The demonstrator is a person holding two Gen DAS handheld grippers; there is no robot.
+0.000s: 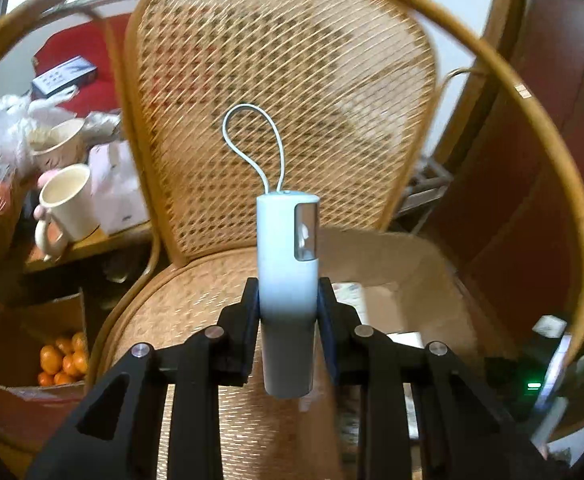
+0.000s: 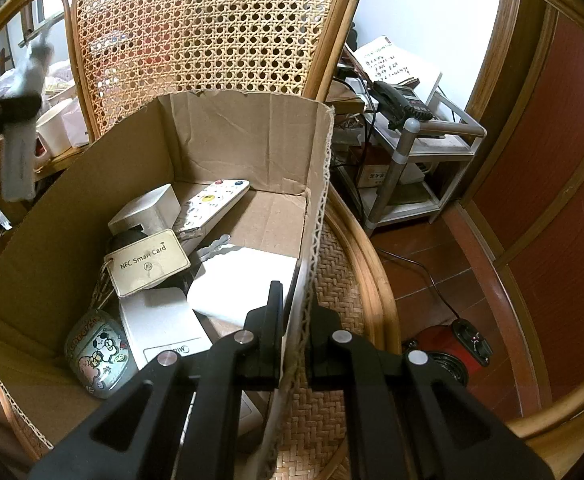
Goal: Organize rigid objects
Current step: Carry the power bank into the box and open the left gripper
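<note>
Left gripper [image 1: 287,300]: jaws pinching a pale blue-white cylindrical device w/ thin white cord loop [image 1: 287,276], held upright in the air in front of the woven rattan chair [image 1: 283,80] back. Right gripper [image 2: 295,320]: jaws pressed together on the right wall of the open brown cardboard box [image 2: 251,148], which sits on the chair seat. Inside box: white remote control w/ coloured buttons [image 2: 211,206], beige NFC Smart Card tag [image 2: 147,262], white rectangular boxes, cartoon-print grey item [image 2: 101,354].
</note>
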